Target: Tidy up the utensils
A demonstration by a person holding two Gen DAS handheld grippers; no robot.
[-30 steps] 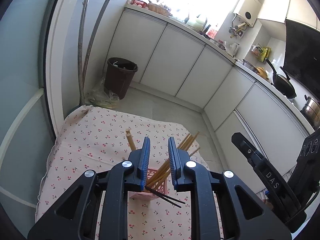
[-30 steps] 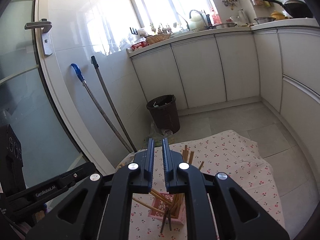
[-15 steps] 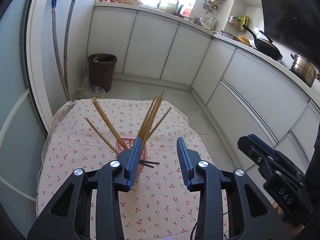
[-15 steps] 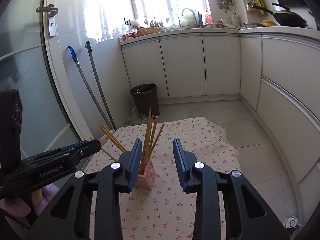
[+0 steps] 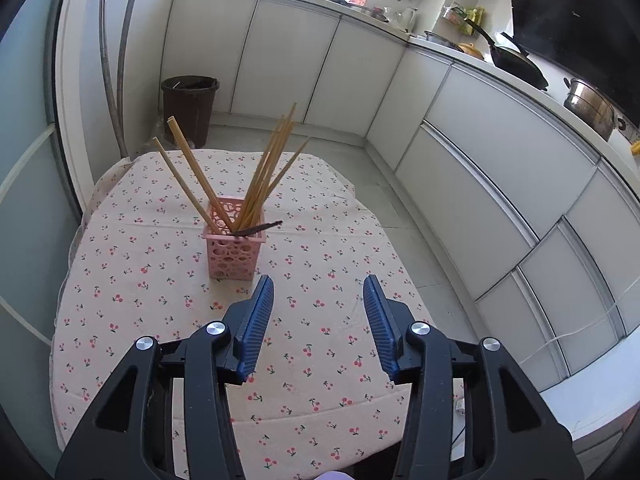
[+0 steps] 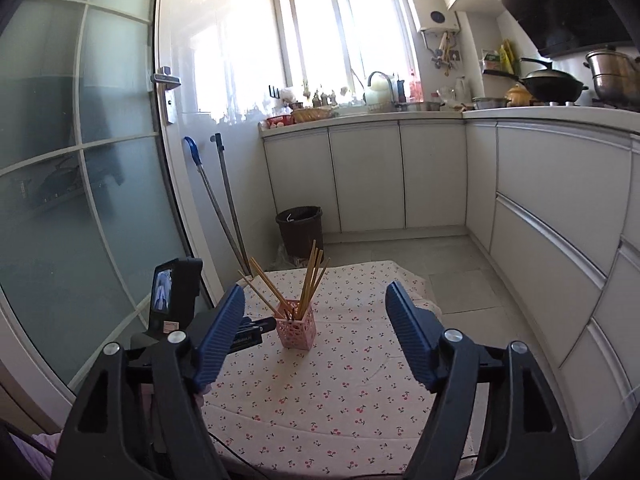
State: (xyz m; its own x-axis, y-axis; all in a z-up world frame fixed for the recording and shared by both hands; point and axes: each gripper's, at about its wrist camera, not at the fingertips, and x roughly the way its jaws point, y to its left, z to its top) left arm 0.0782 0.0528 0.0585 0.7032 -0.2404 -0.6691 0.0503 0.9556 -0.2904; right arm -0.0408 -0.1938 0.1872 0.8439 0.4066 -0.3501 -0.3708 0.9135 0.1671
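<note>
Looks basically done: chopsticks [image 5: 256,176] all stand in the pink holder [image 5: 234,250], ahead of both grippers. Left gripper [image 5: 318,312] and right gripper [image 6: 316,320] just opened, empty. Nothing loose on the tablecloth [image 5: 320,360].

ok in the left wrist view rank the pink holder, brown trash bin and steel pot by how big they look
1. brown trash bin
2. pink holder
3. steel pot
The bin and holder look close in size; the holder is nearer the camera, so their true order is unsure.
</note>
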